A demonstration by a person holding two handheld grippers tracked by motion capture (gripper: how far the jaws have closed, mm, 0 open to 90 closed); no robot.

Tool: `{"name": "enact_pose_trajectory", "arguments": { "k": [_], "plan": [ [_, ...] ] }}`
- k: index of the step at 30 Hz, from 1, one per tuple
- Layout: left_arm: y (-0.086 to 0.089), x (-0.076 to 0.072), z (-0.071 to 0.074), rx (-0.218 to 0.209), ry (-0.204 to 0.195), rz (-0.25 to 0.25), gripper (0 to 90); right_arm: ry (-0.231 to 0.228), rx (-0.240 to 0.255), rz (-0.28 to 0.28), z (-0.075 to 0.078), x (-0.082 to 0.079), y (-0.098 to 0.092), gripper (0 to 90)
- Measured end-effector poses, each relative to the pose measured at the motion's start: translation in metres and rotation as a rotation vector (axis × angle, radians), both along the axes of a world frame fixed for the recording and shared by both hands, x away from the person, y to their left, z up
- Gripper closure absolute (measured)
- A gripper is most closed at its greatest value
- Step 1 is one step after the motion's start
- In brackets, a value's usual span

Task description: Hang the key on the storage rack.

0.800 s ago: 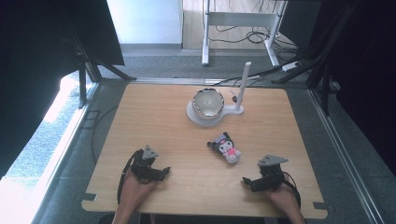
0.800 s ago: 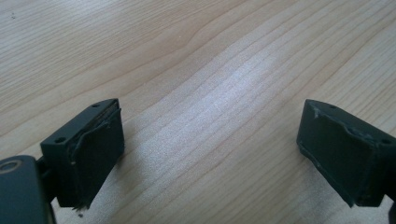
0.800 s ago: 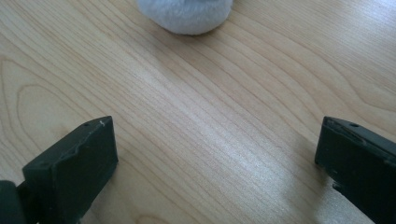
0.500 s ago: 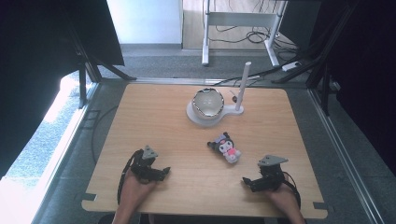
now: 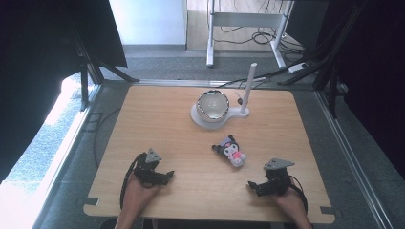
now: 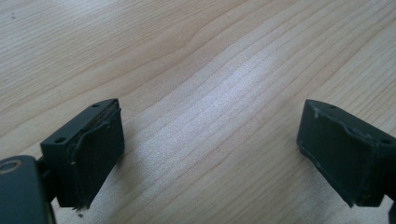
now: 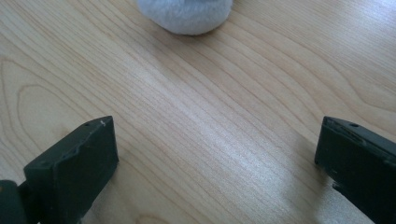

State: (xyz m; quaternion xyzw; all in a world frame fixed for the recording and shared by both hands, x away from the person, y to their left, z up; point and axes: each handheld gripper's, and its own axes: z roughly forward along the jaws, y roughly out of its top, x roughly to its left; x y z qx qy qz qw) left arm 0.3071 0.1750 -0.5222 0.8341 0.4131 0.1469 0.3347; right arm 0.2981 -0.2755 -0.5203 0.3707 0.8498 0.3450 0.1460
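Resting low on the near-left part of the wooden tabletop (image 5: 162, 119), the left gripper (image 5: 165, 176) has its fingers (image 6: 88, 149) spread wide with nothing but bare wood grain between them. Further along, past the middle and toward the back, a white bowl with a dark speckled rim (image 5: 213, 105) sits on a white base plate (image 5: 200, 119) from which a white upright post (image 5: 249, 86) rises just beside the bowl.

Nearer than the bowl and slightly to its right lies the small plush doll (image 5: 231, 149), dark-hooded with a white face and pink body, flat on the wood and angled. It is apart from both grippers, though nearer the right one; in the right gripper view its pale fuzzy end (image 7: 187, 14) shows ahead of the fingers.

At the near right, the right gripper (image 5: 253, 187) is also wide open and holds nothing, its fingers (image 7: 74, 163) just above or on the wood.

The doll looks light, soft and squashy, unlikely to slip or break. A pinch across the body or the head, at the thickest part, should hold best; the small limbs would probably fold and let it dangle.
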Motion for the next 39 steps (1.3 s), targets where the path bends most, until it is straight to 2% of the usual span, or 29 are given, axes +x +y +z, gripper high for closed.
{"name": "enact_pose_trajectory", "arguments": {
  "k": [3, 15, 21, 31, 39],
  "plan": [
    [0.000, 0.000, 0.000, 0.001, 0.000, -0.001, 7.4, 0.002, -0.002, 0.002, 0.000, 0.000, 0.000, 0.0],
    [0.000, 0.000, 0.000, 0.001, 0.000, -0.001, 7.4, 0.056, -0.048, 0.031, 0.009, 0.007, 0.000, 0.0],
    [0.000, 0.000, 0.000, 0.001, 0.000, -0.001, 7.4, 0.061, -0.060, 0.058, 0.015, 0.013, 0.002, 0.0],
    [0.000, 0.000, 0.000, 0.001, 0.000, -0.001, 7.4, 0.104, -0.033, 0.053, 0.021, 0.026, 0.009, 0.0],
    [0.000, 0.000, 0.000, 0.001, 0.000, -0.001, 7.4, 0.110, -0.073, 0.074, 0.030, 0.035, 0.017, 2.4]
  ]
}}
